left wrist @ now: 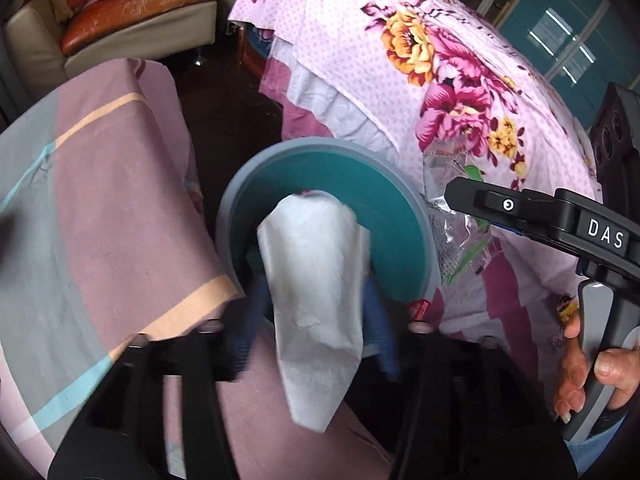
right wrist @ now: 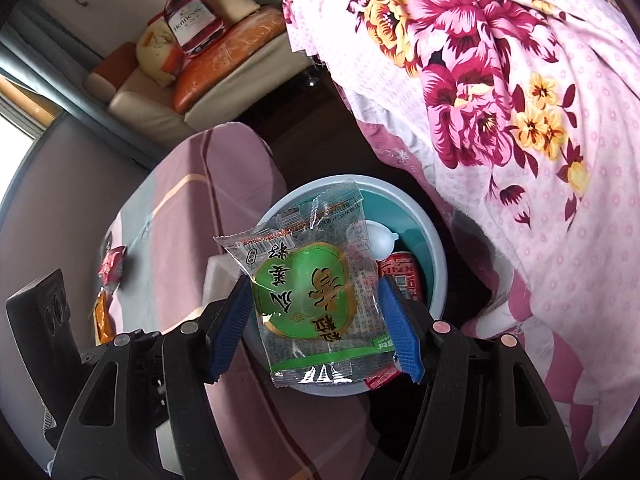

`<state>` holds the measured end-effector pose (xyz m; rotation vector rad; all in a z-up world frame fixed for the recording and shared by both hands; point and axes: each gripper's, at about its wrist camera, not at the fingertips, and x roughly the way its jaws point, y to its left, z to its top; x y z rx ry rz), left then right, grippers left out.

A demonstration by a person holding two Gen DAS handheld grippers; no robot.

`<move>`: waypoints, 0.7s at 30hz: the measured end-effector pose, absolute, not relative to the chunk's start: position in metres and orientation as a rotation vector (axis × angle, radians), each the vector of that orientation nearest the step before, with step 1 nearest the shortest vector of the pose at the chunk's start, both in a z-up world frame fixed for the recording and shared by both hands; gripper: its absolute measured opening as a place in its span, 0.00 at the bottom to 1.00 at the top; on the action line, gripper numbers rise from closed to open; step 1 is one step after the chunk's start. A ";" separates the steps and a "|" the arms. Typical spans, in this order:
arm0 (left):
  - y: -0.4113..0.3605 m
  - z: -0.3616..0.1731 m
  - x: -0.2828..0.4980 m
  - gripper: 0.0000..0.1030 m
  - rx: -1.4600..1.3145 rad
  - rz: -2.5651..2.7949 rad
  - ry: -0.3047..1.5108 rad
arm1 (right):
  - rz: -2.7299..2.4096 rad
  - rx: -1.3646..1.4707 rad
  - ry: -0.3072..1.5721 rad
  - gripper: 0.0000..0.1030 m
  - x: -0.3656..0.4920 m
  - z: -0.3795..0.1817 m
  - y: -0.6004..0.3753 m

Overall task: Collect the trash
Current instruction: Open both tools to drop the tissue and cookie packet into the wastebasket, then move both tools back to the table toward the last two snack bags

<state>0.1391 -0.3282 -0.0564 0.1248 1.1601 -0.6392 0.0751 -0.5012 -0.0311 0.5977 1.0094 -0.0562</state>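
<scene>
A crumpled white tissue point(left wrist: 316, 280) hangs between the blue pads of my left gripper point(left wrist: 316, 292), whose jaws stand apart and do not press on it. It is over the teal bin point(left wrist: 332, 148) with a grey rim. My right gripper point(right wrist: 314, 284) is shut on a clear snack wrapper with a green label point(right wrist: 308, 292), held above the same bin point(right wrist: 436, 264). A white plastic piece point(right wrist: 380, 240) and a red packet point(right wrist: 400, 276) lie inside. In the left wrist view the wrapper point(left wrist: 460, 216) shows at the tip of the right gripper's black finger point(left wrist: 500, 204).
A striped pink and grey cloth point(left wrist: 100, 200) covers the surface left of the bin, with a red packet point(right wrist: 112, 266) and an orange one point(right wrist: 102, 316) on it. A floral bedsheet point(left wrist: 440, 80) rises on the right. A sofa with an orange cushion point(left wrist: 140, 8) stands behind. Dark floor lies between.
</scene>
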 end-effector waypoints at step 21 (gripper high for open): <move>-0.286 -0.050 0.142 0.88 0.085 -0.569 1.154 | -0.093 0.546 1.079 0.71 0.088 -0.042 -0.479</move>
